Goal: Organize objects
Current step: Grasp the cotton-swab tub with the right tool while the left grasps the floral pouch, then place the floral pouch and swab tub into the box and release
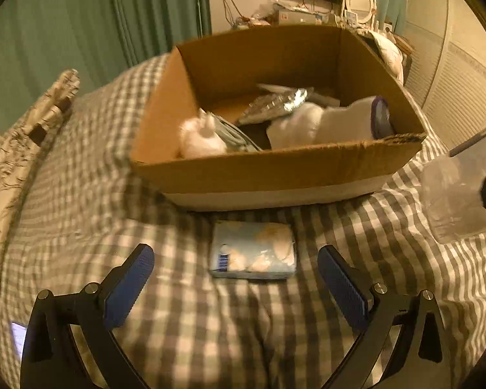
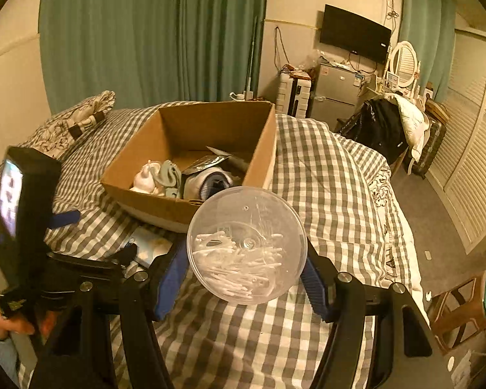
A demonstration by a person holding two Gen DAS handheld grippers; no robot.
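The left gripper (image 1: 236,267) hovers low over the checked bed cover (image 1: 81,194), its jaws spread wide and holding nothing; a flat pale-blue packet (image 1: 253,250) lies on the cover between and just beyond the blue pads (image 1: 131,287). The right gripper (image 2: 246,278) is raised above the bed, its jaws closed on a round clear plastic container (image 2: 247,249), gripped at both sides with its circular face turned toward the camera; white cotton swabs (image 2: 236,259) lie heaped in its lower half. At the left of the right wrist view, the person's left hand (image 2: 6,321) grips the other tool's handle. A cardboard box (image 1: 275,175) rests on the bed at mid-frame in both views, directly behind the packet; it is open-topped and holds white bundles, a silver foil pouch (image 1: 275,102) and a white item with a dark end. A patterned pillow (image 2: 77,120) lies at the upper left, green curtains (image 2: 152,32) hang behind, and a wall-mounted screen (image 2: 354,34) sits at the upper right.
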